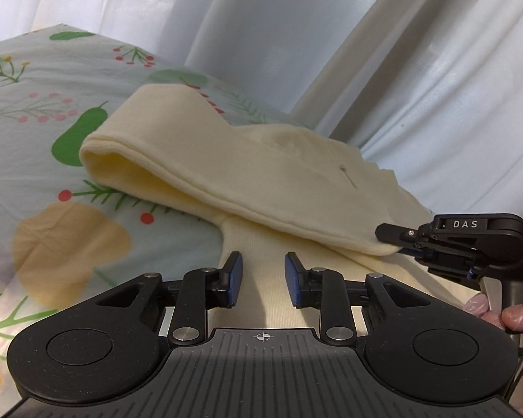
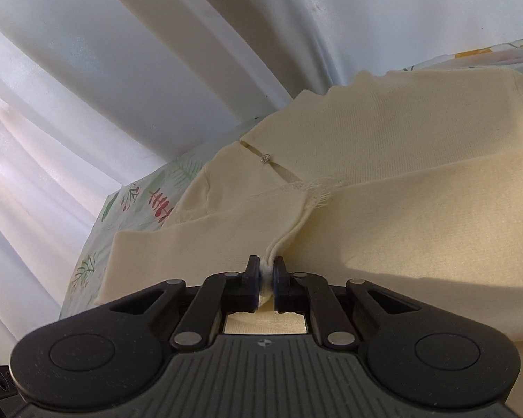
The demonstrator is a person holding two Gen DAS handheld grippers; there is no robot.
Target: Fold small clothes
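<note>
A cream garment (image 1: 247, 170) lies on a floral-print sheet (image 1: 45, 111); one part is folded over the rest, and a small metal snap shows by a slit (image 2: 265, 157). My left gripper (image 1: 263, 273) is open and empty, its blue pads just above the cream fabric. My right gripper (image 2: 265, 271) is shut on the garment's folded edge (image 2: 286, 240). It also shows at the right of the left wrist view (image 1: 387, 240), pinching the fold's corner.
White curtains (image 1: 331, 35) hang close behind the sheet's far edge. A gloved hand (image 1: 505, 313) holds the right gripper's handle at the lower right.
</note>
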